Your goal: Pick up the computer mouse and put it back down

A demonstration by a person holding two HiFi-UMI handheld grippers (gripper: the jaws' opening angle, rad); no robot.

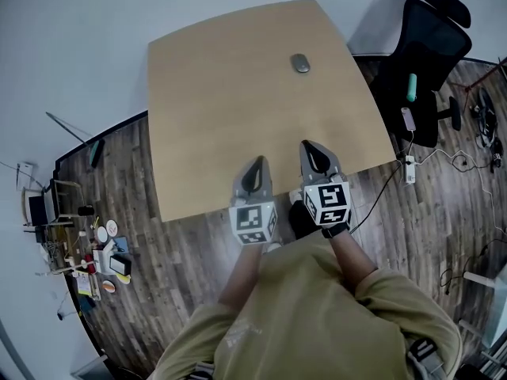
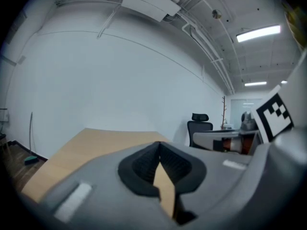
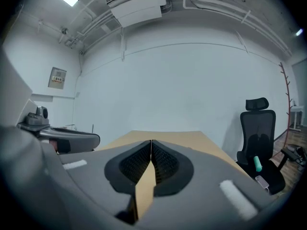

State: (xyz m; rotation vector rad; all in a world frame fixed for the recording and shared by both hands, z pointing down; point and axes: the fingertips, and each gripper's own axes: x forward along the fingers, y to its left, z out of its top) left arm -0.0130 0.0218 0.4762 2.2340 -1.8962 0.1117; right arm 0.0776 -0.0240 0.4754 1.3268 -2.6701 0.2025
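Wood-toned worktop fills the middle of the head view, with a black office chair off its right edge. Over the near edge hang the 2 grippers, left gripper and right gripper, each with its fingers closed tip to tip on nothing. The grey computer mouse lies untouched near the far edge, toward the far right corner, well apart from both. The main risk is arriving with the fingers shut, which would shove the mouse toward the far edge. Its low, rounded shell could also squirt out of a shallow pinch.
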